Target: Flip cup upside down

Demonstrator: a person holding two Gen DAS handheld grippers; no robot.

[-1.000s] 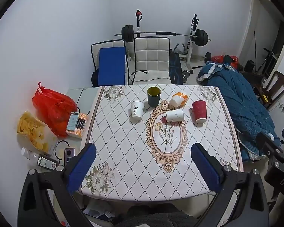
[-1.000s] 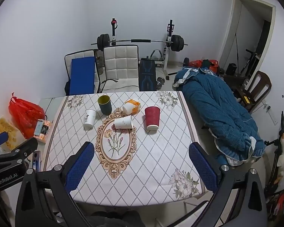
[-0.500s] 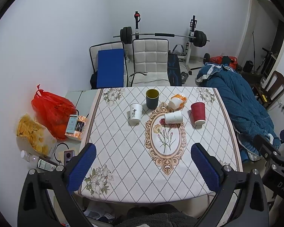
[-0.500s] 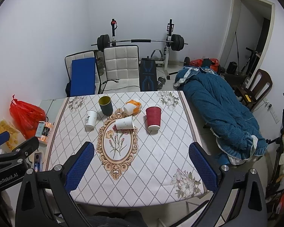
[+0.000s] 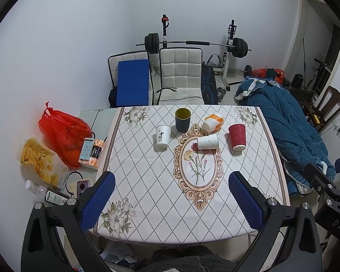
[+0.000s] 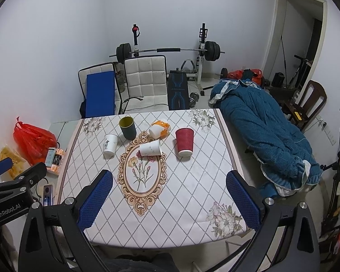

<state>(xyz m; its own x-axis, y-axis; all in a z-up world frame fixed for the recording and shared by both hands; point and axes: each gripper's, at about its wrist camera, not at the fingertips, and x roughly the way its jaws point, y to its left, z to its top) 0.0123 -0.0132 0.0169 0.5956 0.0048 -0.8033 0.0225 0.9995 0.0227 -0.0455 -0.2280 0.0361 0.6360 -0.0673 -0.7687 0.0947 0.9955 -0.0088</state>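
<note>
Several cups stand on the patterned tablecloth (image 5: 161, 204). A dark cup with a yellow inside (image 5: 183, 119) stands upright with its mouth up. A white cup with black writing (image 5: 163, 136) and a red ribbed cup (image 5: 237, 137) stand mouth down. A white cup (image 5: 207, 142) lies on its side, and an orange-and-white cup (image 5: 212, 123) lies behind it. The same cups show in the right wrist view: dark (image 6: 127, 127), white with writing (image 6: 110, 145), red (image 6: 185, 142), lying white (image 6: 150, 148). My left gripper (image 5: 170, 200) and right gripper (image 6: 168, 201) are open and empty, high above the table's near edge.
A red plastic bag (image 5: 63, 133), a snack bag (image 5: 42, 162) and small boxes sit on a side surface left of the table. Two white chairs (image 5: 180, 74) and a barbell rack (image 5: 192, 44) stand behind it. A blue blanket (image 5: 290, 127) lies at the right.
Both grippers have drawn back and up a little from the table, so the cups look smaller and farther. Nothing on the table has moved.
</note>
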